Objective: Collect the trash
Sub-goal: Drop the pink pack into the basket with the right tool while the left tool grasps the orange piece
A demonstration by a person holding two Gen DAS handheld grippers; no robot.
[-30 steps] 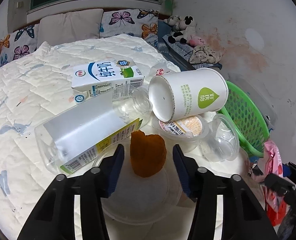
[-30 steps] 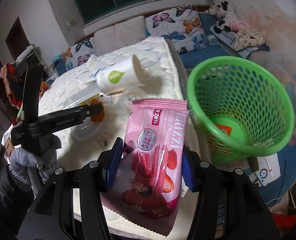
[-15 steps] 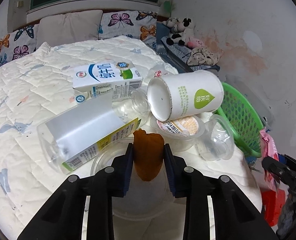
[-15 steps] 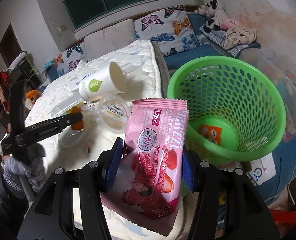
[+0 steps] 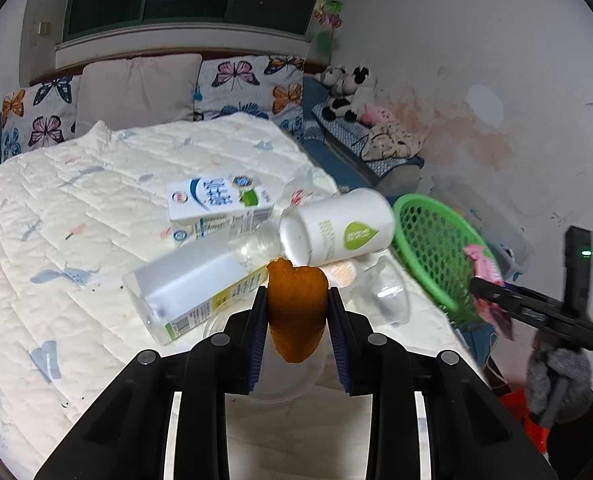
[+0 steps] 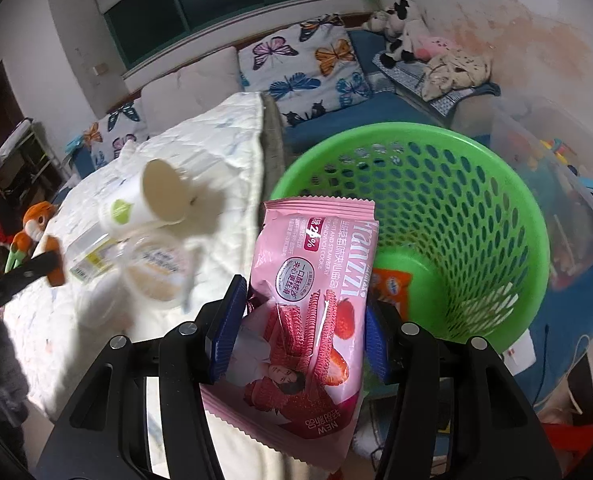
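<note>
My left gripper (image 5: 295,312) is shut on an orange peel (image 5: 295,312), held above a clear plastic lid (image 5: 280,376) on the bed. My right gripper (image 6: 301,320) is shut on a pink cookie wrapper (image 6: 316,280), held near the rim of the green basket (image 6: 456,208), which has an orange wrapper (image 6: 392,284) at its bottom. On the bed lie a milk carton (image 5: 220,208), a clear bottle (image 5: 200,288), a white paper cup (image 5: 336,228) and clear plastic cups (image 5: 384,292). The right gripper with the pink wrapper also shows at the right of the left wrist view (image 5: 492,292).
The white quilted bed (image 5: 76,220) carries the trash near its corner. Butterfly pillows (image 5: 248,84) and plush toys (image 5: 348,88) line the far wall. The green basket (image 5: 436,244) stands on the floor beside the bed, with a clear storage box (image 6: 556,184) behind it.
My left gripper closed on the orange peel and lifted it off the clear lid. My right gripper carried the pink wrapper sideways toward the green basket.
</note>
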